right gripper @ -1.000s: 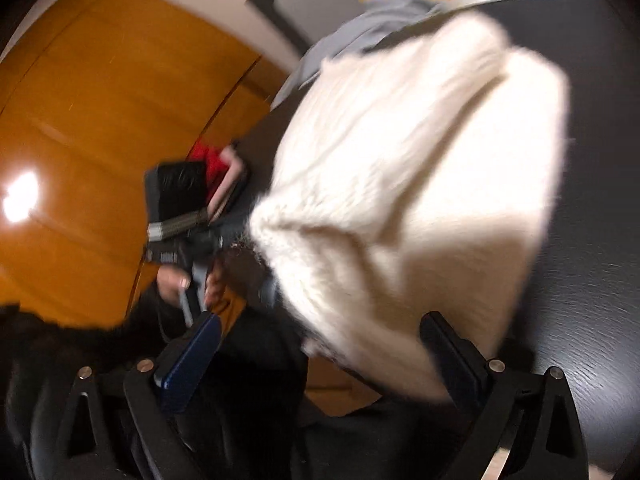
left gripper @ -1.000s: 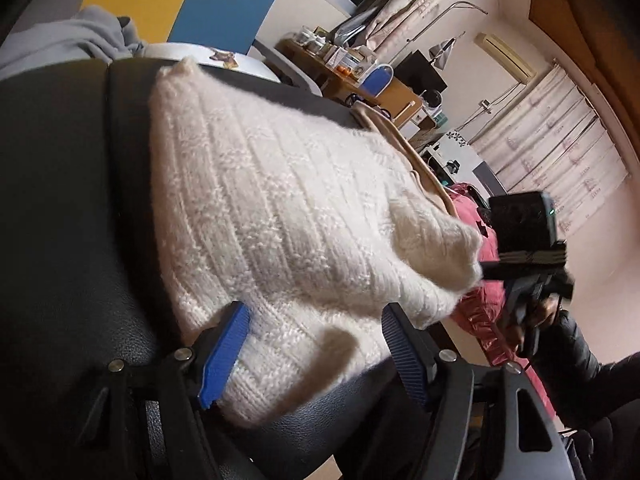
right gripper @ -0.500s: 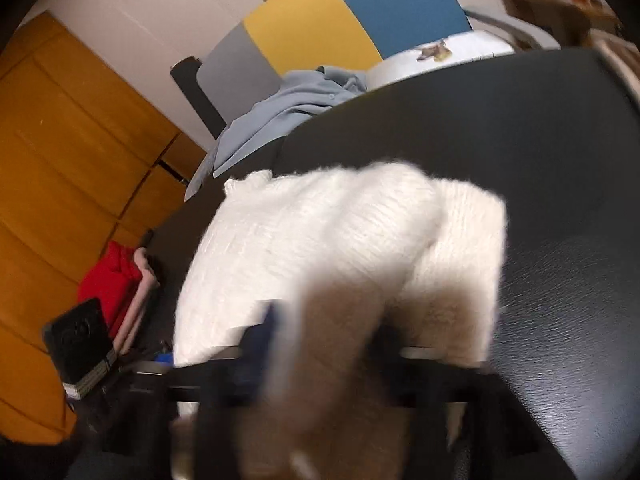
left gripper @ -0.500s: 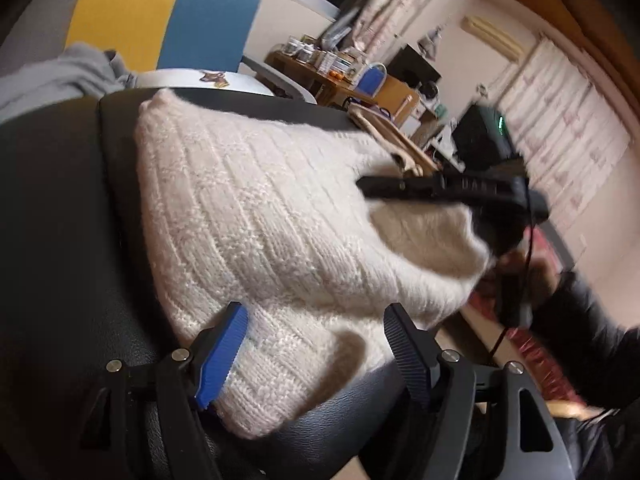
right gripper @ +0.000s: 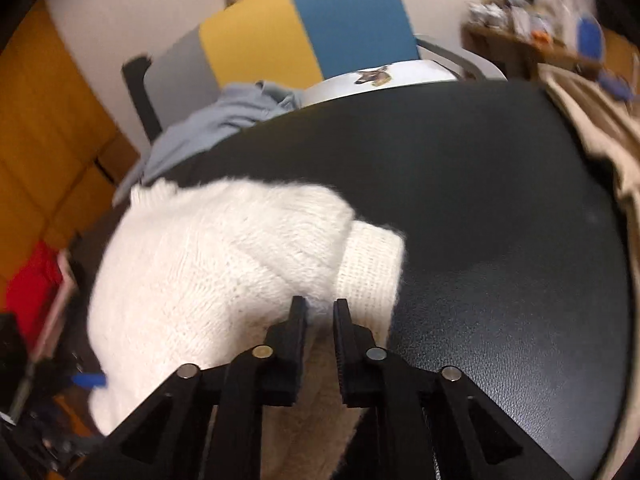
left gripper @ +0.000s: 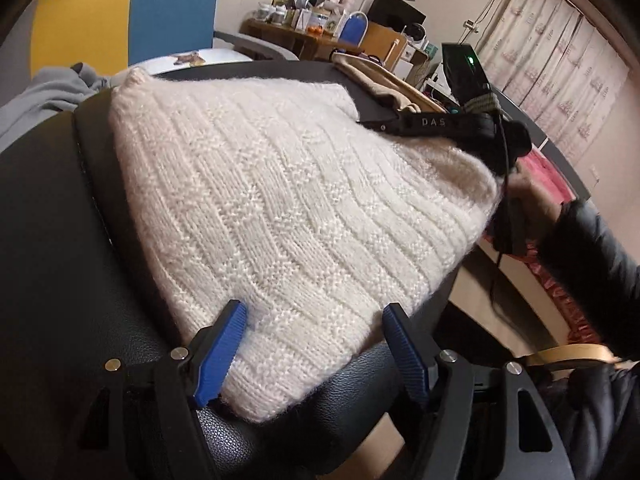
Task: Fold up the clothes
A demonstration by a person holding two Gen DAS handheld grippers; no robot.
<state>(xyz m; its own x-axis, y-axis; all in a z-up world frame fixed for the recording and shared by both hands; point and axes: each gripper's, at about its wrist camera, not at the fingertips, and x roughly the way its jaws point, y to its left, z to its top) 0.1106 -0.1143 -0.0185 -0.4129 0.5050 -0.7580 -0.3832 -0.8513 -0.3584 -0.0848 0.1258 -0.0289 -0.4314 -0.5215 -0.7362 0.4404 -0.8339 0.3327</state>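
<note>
The black leather-like table [left gripper: 48, 208] spreads under everything I work on, dark and faintly grained, taking up most of both my views; on it lies the white knitted sweater [left gripper: 288, 208], folded into a thick ribbed bundle, its near corner reaching the table's front edge and its far corner pointing toward the chair [right gripper: 304, 28] with the grey, yellow and blue back; a grey-blue garment [right gripper: 208, 124] is heaped at the table's far edge, left of a white cloth with a small animal print [right gripper: 376, 76], and a beige garment [left gripper: 384, 84] lies along the far right side, apart from the sweater.

My left gripper [left gripper: 312, 344] stands with its blue-padded jaws wide apart; the sweater's near corner lies between them, and the left pad sits just against the knit's edge while the right pad is clear of it; I grip nothing there.

My right gripper [right gripper: 320, 320] has just been closing its jaws, and they now stand nearly together, pinching a fold of the sweater at its near right end; white knit bulges up just past the fingertips and more of it sags below them, over the table's front edge; from the left view that gripper shows as a black bar lying across the sweater's right corner, held by a hand [left gripper: 528, 192] in a dark sleeve [left gripper: 592, 256].
</note>
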